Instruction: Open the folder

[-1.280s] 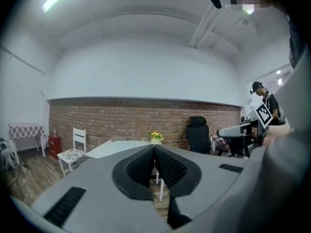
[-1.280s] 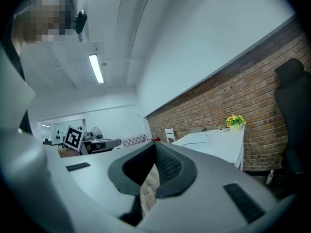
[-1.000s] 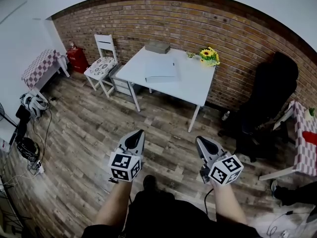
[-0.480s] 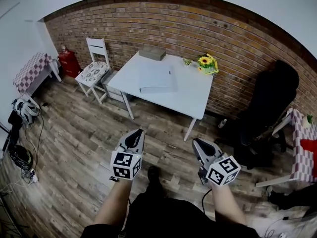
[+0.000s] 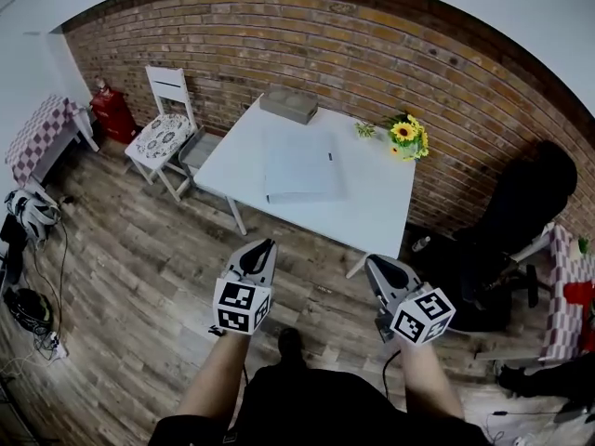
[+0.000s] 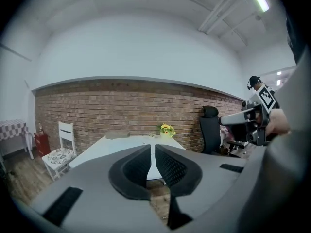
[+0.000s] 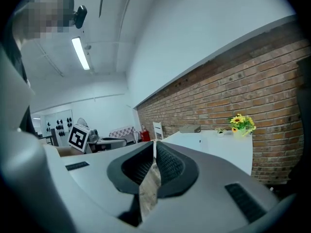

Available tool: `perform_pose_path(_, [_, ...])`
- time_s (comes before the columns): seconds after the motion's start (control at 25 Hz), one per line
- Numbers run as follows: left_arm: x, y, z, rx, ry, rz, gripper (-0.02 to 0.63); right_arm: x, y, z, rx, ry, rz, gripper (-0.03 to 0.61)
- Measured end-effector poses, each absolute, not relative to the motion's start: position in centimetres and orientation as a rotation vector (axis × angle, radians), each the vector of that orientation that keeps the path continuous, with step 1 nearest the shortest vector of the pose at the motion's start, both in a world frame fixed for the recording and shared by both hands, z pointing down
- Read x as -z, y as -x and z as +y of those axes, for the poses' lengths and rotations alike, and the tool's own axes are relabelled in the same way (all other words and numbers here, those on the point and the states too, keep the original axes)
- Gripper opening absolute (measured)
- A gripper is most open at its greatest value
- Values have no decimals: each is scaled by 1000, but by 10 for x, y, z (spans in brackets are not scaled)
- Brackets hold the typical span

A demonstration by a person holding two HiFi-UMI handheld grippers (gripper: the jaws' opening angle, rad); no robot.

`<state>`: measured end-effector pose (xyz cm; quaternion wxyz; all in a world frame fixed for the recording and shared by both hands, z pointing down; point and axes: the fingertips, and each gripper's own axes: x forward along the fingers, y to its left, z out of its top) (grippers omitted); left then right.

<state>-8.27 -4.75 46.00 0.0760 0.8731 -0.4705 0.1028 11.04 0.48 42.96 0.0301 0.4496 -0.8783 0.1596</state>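
1. My left gripper [image 5: 263,245] had its jaws pressed together, with only a thin slit between the pads and nothing in it.
2. My right gripper [image 5: 374,263] was closed at the tips too, and it held nothing.
3. Both grippers hung over the floor [image 5: 139,249], side by side, just short of the table [image 5: 372,203].
4. The folder [image 5: 299,165] lay flat near the middle of the table, well apart from both grippers and untouched.
5. A grey box [image 5: 288,105] sat at the table's far edge, by the brick wall [image 5: 372,54].
6. Flowers [image 5: 407,136] stood at the table's far right corner.
7. A white chair [image 5: 163,133] stood just beside the table's left end, and a black chair [image 5: 521,212] stood off to its right.
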Motion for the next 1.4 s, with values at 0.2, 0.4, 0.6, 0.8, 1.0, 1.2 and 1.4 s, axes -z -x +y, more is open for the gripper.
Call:
perform_pose_path(0.2, [-466, 85, -92, -322, -2646, -1347, 25, -425, -99, -36, -501, -1433, -2675, 34])
perform_pose_path(0.4, [-471, 73, -121, -355, -2672, -1287, 41, -431, -101, -66, -537, -1444, -2680, 34])
perform_pose_path(0.6, [-477, 53, -153, -415, -2697, -1232, 87, -437, -100, -102, -579, -1427, -2694, 34])
perform_pose_path(0.8, [-489, 33, -179, -497, -2725, -1194, 106, -443, -104, -136, -588, -1402, -2739, 32])
perform_pose_path(1.0, [-505, 3, -216, -583, -2736, -1144, 130, -449, -126, -180, -620, -1393, -2740, 34])
perform_pose_path(1.2, [-526, -32, -247, -683, -2766, -1054, 156, -465, -144, -218, -688, -1388, -2717, 34])
perform_pose_path(1.4, [-559, -59, -271, -780, -2757, -957, 196, -480, -155, -248, -730, -1358, -2700, 34])
